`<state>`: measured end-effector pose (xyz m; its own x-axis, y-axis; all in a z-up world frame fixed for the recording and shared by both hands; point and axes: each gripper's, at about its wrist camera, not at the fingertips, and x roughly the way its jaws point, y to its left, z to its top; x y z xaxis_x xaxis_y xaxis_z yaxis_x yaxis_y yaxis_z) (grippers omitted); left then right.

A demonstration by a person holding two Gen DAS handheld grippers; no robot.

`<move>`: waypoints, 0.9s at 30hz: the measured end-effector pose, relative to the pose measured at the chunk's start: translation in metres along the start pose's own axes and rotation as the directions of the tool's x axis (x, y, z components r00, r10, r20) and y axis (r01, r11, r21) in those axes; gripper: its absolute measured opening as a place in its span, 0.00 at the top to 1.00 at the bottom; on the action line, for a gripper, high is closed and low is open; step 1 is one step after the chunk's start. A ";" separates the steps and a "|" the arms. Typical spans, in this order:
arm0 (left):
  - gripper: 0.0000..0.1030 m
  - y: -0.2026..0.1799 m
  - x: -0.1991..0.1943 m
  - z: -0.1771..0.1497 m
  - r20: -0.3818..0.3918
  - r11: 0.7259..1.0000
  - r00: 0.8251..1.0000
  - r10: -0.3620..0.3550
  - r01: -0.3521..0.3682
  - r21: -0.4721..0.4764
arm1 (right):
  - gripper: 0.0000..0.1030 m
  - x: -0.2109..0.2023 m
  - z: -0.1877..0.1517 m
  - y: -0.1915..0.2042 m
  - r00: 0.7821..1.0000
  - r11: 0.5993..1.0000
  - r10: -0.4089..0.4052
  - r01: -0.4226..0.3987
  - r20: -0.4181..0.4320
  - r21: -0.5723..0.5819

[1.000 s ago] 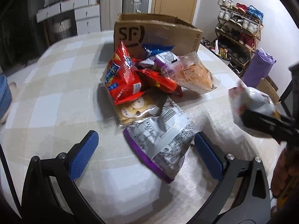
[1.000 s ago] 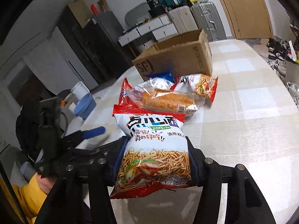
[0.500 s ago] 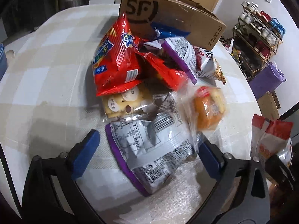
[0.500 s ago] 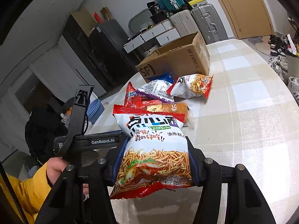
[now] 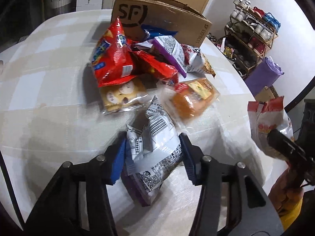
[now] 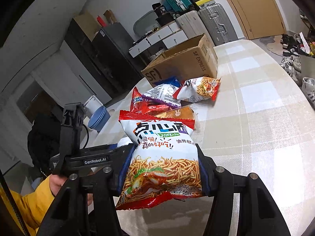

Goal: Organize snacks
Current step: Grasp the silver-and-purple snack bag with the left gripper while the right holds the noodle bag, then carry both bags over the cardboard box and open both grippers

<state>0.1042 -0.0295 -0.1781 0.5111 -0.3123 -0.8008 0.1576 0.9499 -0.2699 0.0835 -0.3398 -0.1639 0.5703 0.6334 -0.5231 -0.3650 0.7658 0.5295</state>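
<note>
My left gripper [image 5: 152,153] is closing on the crinkly silver-and-purple foil snack bag [image 5: 152,153] lying on the checked tablecloth [image 5: 49,90]; its air-filled foil could slip out. My right gripper [image 6: 163,169] grips the red-and-white noodle snack bag [image 6: 161,157], which may sag free.

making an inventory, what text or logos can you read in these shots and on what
"SF" logo: front of the cardboard box
"SF EXPRESS": the box's side
"GenRobot.AI": left gripper body, seen from the right wrist
"点心面", "真的好吃!!": noodle snack bag in the right gripper
Silver-and-purple bag: barcode, print too small
</note>
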 end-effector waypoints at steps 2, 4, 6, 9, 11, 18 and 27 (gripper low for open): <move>0.56 0.003 -0.003 -0.004 0.008 1.000 1.000 0.003 -0.003 0.006 | 0.44 0.001 0.000 0.005 1.000 1.000 -0.005 0.005 -0.002 -0.011; 0.57 0.007 -0.007 -0.007 0.016 1.000 1.000 -0.008 0.008 0.001 | 0.44 0.001 0.001 0.011 1.000 1.000 -0.006 0.006 -0.002 -0.022; 0.59 0.011 -0.013 -0.011 0.033 1.000 0.999 -0.023 0.023 0.002 | 0.44 0.002 0.002 0.017 1.000 1.000 -0.007 0.007 0.000 -0.030; 0.59 0.021 -0.029 -0.016 0.056 0.999 0.998 -0.034 0.035 -0.002 | 0.44 0.005 0.004 0.026 1.000 0.999 -0.012 0.012 -0.001 -0.045; 0.59 0.028 -0.036 -0.017 0.073 0.999 0.996 -0.043 0.044 -0.010 | 0.44 0.009 0.005 0.032 1.000 0.999 -0.015 0.014 -0.009 -0.052; 0.59 0.052 -0.062 -0.021 0.143 0.997 0.987 -0.067 0.072 -0.037 | 0.44 0.022 0.007 0.044 0.999 0.998 -0.028 0.026 -0.035 -0.051; 0.59 0.072 -0.099 -0.013 0.228 0.993 0.970 -0.088 0.102 -0.052 | 0.44 0.036 0.013 0.061 0.997 0.996 -0.056 0.052 -0.060 -0.079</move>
<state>0.0537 0.0701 -0.1256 0.6743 -0.3836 -0.6310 0.1649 0.9111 -0.3777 0.0910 -0.2723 -0.1419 0.5447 0.5947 -0.5913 -0.3919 0.8039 0.4475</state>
